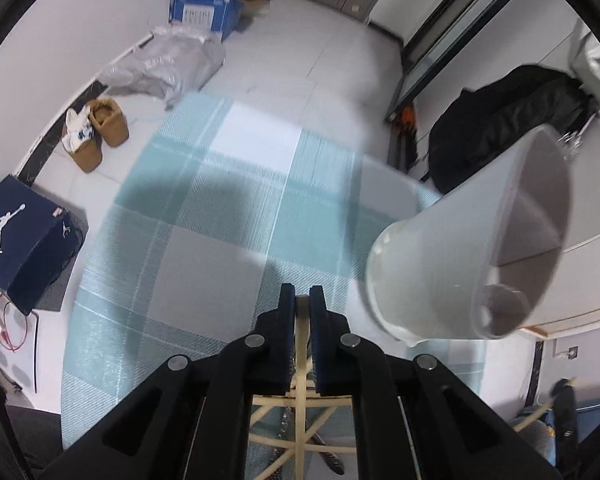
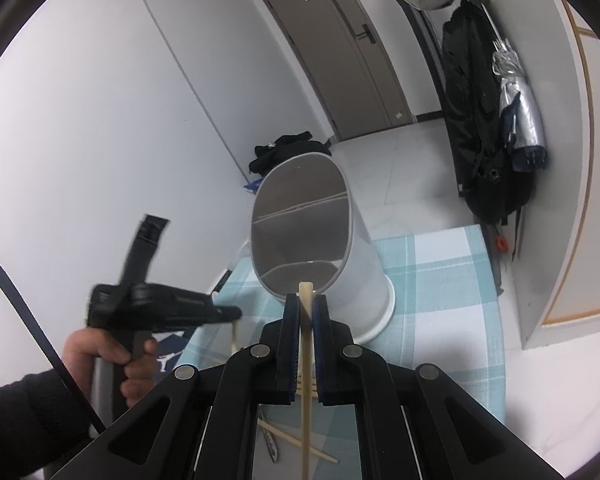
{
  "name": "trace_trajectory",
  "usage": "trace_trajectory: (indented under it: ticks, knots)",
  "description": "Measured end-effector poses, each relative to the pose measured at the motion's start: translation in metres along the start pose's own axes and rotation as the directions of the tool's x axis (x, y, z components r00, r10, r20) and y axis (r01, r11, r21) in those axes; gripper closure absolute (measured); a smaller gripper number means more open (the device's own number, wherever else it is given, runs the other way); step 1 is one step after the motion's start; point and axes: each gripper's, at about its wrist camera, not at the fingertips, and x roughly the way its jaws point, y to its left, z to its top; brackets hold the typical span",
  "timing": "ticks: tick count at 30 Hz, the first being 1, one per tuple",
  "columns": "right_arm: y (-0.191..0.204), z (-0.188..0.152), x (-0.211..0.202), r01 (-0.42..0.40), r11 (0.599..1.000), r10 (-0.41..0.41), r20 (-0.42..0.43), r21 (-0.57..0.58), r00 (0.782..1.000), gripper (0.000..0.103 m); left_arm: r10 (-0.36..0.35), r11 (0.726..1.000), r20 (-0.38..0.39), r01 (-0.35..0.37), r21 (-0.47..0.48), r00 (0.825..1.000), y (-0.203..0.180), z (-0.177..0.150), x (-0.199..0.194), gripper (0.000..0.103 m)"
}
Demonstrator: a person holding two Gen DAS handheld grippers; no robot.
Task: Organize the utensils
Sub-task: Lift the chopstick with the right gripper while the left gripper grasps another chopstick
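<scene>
Both tongs, left (image 1: 302, 294) and right (image 2: 306, 302), clamp chopsticks beside the empty holder (image 2: 320, 248); more utensils (image 2: 296, 436) lie loose on the cloth.

two tongs (image 1: 302, 294), each clamping one chopstick (image 2: 306, 292), one white holder (image 2: 320, 240), one checked cloth (image 1: 204, 216), two slippers (image 1: 100, 132)
</scene>
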Motion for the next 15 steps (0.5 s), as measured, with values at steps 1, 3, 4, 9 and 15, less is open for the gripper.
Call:
trace_trajectory:
  ticks: [1, 3, 4, 9, 15]
  knots:
    - [0.002, 0.000, 0.000, -0.002, 1.000, 0.002, 0.001, -0.003, 1.000, 0.098, -0.008, 1.000, 0.025, 0.008, 0.001, 1.000, -0.004, -0.001, -0.004, 0.100]
    - [0.004, 0.001, -0.001, -0.003, 1.000, 0.003, 0.002, -0.007, 1.000, 0.098, -0.020, 1.000, 0.082, 0.019, 0.014, 0.996, -0.010, -0.006, -0.019, 0.100]
    - [0.007, 0.001, -0.001, 0.000, 1.000, 0.000, 0.006, -0.015, 1.000, 0.098, -0.022, 1.000, 0.108, 0.019, 0.022, 0.994, -0.015, -0.006, -0.021, 0.100]
    - [0.019, 0.002, -0.005, 0.016, 0.998, -0.015, 0.026, -0.057, 1.000, 0.098, -0.051, 0.992, 0.239, 0.021, 0.124, 0.970, -0.033, -0.022, -0.051, 0.100]
    - [0.031, 0.003, -0.011, 0.016, 0.996, -0.012, 0.052, -0.091, 0.999, 0.098, -0.101, 0.971, 0.283, 0.032, 0.238, 0.954, -0.044, -0.028, -0.069, 0.100]
